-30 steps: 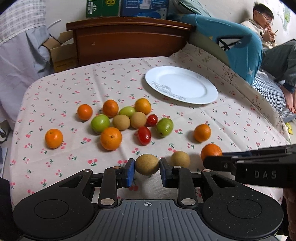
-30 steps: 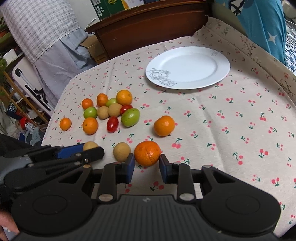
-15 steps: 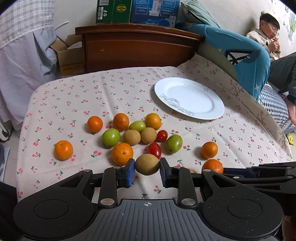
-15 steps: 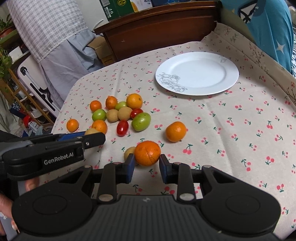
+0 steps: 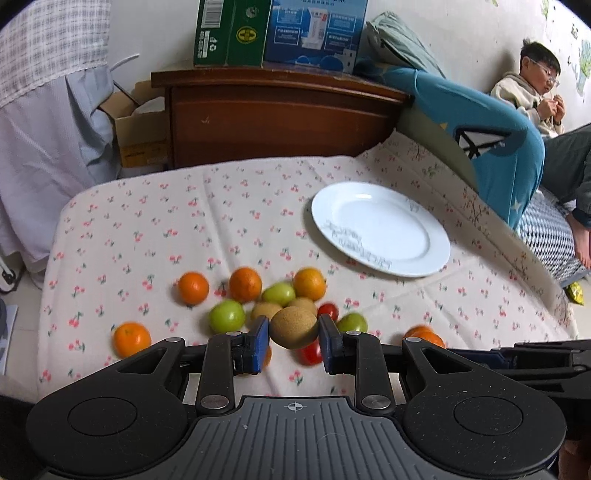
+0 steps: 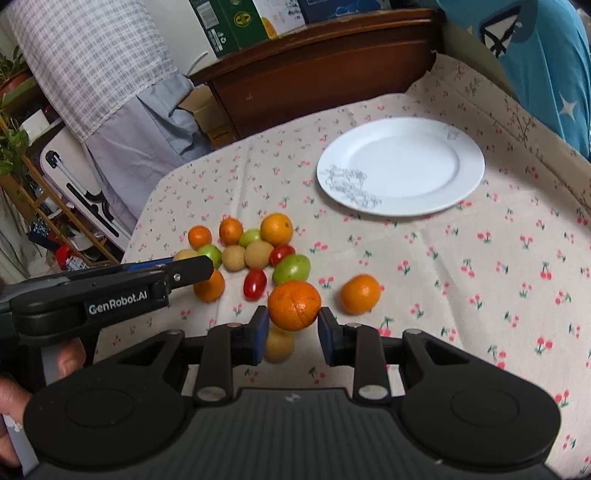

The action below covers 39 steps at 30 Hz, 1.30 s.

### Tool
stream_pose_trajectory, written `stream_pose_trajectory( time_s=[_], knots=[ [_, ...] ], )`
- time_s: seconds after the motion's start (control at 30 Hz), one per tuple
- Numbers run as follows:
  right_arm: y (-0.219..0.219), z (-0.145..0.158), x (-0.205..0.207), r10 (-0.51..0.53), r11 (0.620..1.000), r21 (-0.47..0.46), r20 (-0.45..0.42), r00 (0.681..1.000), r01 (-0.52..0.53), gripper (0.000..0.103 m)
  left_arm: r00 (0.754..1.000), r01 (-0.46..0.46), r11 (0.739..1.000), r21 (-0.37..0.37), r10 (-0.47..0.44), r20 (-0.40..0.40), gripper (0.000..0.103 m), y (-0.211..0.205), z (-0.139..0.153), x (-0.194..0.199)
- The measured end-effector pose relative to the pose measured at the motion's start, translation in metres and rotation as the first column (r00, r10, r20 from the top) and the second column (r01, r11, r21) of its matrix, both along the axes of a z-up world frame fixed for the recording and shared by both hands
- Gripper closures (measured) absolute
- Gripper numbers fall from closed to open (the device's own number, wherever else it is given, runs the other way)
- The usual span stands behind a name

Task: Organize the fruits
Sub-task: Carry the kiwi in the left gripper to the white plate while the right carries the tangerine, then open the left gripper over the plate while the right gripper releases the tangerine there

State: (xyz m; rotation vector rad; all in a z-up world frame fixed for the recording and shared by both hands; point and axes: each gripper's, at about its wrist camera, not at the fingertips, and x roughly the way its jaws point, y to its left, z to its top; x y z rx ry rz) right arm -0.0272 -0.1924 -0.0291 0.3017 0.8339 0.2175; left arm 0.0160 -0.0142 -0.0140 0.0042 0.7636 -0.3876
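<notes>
My left gripper (image 5: 293,345) is shut on a brown kiwi (image 5: 293,327), held above the cherry-print tablecloth. My right gripper (image 6: 293,334) is shut on an orange (image 6: 294,305), also lifted off the cloth. Below and ahead lies a cluster of fruit: oranges (image 5: 245,284), green fruits (image 5: 226,316), brown kiwis (image 6: 258,254) and red tomatoes (image 6: 255,283). One orange (image 6: 359,294) lies apart to the right, and a kiwi (image 6: 279,345) rests under the right gripper. A white plate (image 6: 400,166) stands empty at the far right. The left gripper (image 6: 184,264) shows at the left of the right wrist view.
A dark wooden headboard (image 5: 273,114) with cardboard boxes (image 5: 277,31) on top stands beyond the table. A blue cushion (image 5: 491,147) and a seated person (image 5: 535,96) are at the right. Draped cloth (image 6: 110,74) and a shelf are at the left.
Both grippers have risen with their fruit, the left more. The fruit cluster and plate now sit lower and farther back in both views.
</notes>
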Motion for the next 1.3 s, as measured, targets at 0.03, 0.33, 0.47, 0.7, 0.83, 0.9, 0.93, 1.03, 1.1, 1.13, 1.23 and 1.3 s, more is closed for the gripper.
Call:
stream_pose_trajectory(
  time_s=[0.03, 0.33, 0.47, 0.7, 0.83, 0.9, 0.93, 1.03, 1.1, 1.13, 1.23, 1.3],
  knots=[
    [-0.002, 0.002, 0.002, -0.004, 1.0, 0.007, 0.001, 1.0, 0.004, 0.074, 1.0, 0.001, 1.0, -0.006, -0.001, 0.001, 0.077, -0.001, 0.003, 0.003],
    [-0.03, 0.013, 0.033, -0.073, 0.997, 0.022, -0.004, 0.997, 0.073, 0.074, 0.999, 0.046, 0.999, -0.021, -0.046, 0.02, 0.077, -0.024, 0.024, 0.032],
    [-0.041, 0.015, 0.046, -0.116, 0.993, 0.012, 0.003, 0.993, 0.116, 0.074, 0.998, 0.063, 0.998, -0.019, -0.063, 0.025, 0.077, -0.038, 0.027, 0.044],
    [-0.061, 0.015, 0.07, -0.152, 0.988, 0.037, -0.01, 0.988, 0.153, 0.074, 0.999, 0.05, 0.998, -0.046, -0.051, -0.018, 0.077, -0.063, 0.025, 0.076],
    [-0.072, 0.012, 0.081, -0.182, 0.981, 0.055, -0.033, 0.983, 0.184, 0.074, 0.998, 0.05, 0.998, -0.039, -0.051, -0.027, 0.077, -0.076, 0.021, 0.091],
    [-0.077, 0.012, 0.085, -0.19, 0.979, 0.07, -0.039, 0.981, 0.192, 0.074, 0.998, 0.057, 0.998, -0.038, -0.058, -0.037, 0.077, -0.082, 0.018, 0.097],
    [-0.078, 0.012, 0.087, -0.191, 0.978, 0.073, -0.041, 0.981, 0.194, 0.074, 0.997, 0.06, 0.998, -0.036, -0.062, -0.041, 0.077, -0.084, 0.016, 0.099],
    [-0.082, 0.012, 0.093, -0.195, 0.978, 0.068, -0.038, 0.98, 0.197, 0.074, 0.996, 0.068, 0.997, -0.024, -0.069, -0.058, 0.077, -0.091, 0.01, 0.107],
    [-0.085, 0.01, 0.098, -0.202, 0.976, 0.077, -0.045, 0.978, 0.205, 0.074, 0.995, 0.068, 0.997, -0.03, -0.07, -0.07, 0.077, -0.093, 0.006, 0.112],
    [-0.086, 0.008, 0.101, -0.205, 0.975, 0.078, -0.05, 0.978, 0.208, 0.074, 0.995, 0.068, 0.997, -0.035, -0.071, -0.076, 0.077, -0.093, 0.004, 0.115],
    [-0.087, 0.002, 0.107, -0.213, 0.974, 0.07, -0.061, 0.975, 0.217, 0.074, 0.993, 0.063, 0.997, -0.031, -0.066, -0.096, 0.077, -0.094, -0.004, 0.122],
    [-0.089, -0.001, 0.111, -0.219, 0.972, 0.075, -0.07, 0.973, 0.224, 0.074, 0.992, 0.067, 0.998, -0.022, -0.068, -0.102, 0.077, -0.096, -0.008, 0.126]
  ],
)
